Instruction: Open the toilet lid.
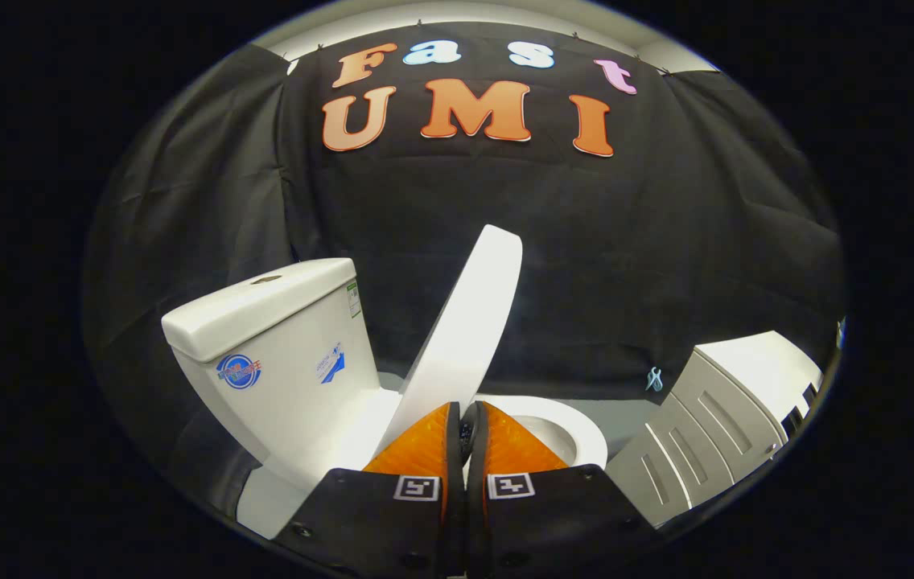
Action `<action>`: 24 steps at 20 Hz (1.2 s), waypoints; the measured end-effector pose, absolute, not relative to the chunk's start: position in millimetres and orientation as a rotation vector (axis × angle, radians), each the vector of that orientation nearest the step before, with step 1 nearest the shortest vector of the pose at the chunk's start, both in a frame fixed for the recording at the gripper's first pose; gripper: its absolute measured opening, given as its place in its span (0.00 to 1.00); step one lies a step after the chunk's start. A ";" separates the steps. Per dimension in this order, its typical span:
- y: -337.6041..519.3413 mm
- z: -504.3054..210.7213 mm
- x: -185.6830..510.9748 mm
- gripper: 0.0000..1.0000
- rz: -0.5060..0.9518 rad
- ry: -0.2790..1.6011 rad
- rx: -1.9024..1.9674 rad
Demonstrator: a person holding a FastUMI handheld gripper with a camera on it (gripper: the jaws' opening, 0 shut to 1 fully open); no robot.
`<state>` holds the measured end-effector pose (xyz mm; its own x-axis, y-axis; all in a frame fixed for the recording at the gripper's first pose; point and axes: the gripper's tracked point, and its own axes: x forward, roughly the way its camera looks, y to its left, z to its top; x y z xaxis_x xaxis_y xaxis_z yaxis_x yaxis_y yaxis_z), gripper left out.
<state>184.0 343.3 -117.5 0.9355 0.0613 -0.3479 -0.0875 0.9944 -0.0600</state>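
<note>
Gripper (pixel 465 414) comes first, nearest to me: its 2 fingers are pressed close together, with only a thin dark slit between them, and I cannot see the lid's edge caught in that slit, so I judge that they pinch nothing and rather touch or push the lid from below. Just ahead of the tips rises the toilet lid (pixel 469 322), a white oval plate, tilted up and leaning toward the tank (pixel 280 354), but not yet resting on it; a gap is between them. Beside the fingers the seat (pixel 578 426) lies flat on the bowl. The lid looks like stiff, glossy plastic, light for its size, and smooth, so it may slide off the fingers; I would hold contact near its free front rim, far from the hinge, where a small push turns it easily. It should not be dropped against the ceramic tank. Further away a pale cabinet (pixel 714 418) stands, and beyond hangs the black cloth wall (pixel 666 241).
</note>
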 end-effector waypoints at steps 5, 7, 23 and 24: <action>365.2 -110.4 185.8 0.08 0.095 0.326 -0.113; 374.2 -108.0 186.8 0.08 0.105 0.323 -0.122; 453.3 -92.4 186.7 0.08 0.178 0.281 -0.212; 457.6 -91.6 187.1 0.08 0.180 0.281 -0.206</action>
<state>187.1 457.6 -91.6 0.9450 0.1465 -0.2925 -0.2037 0.9632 -0.1756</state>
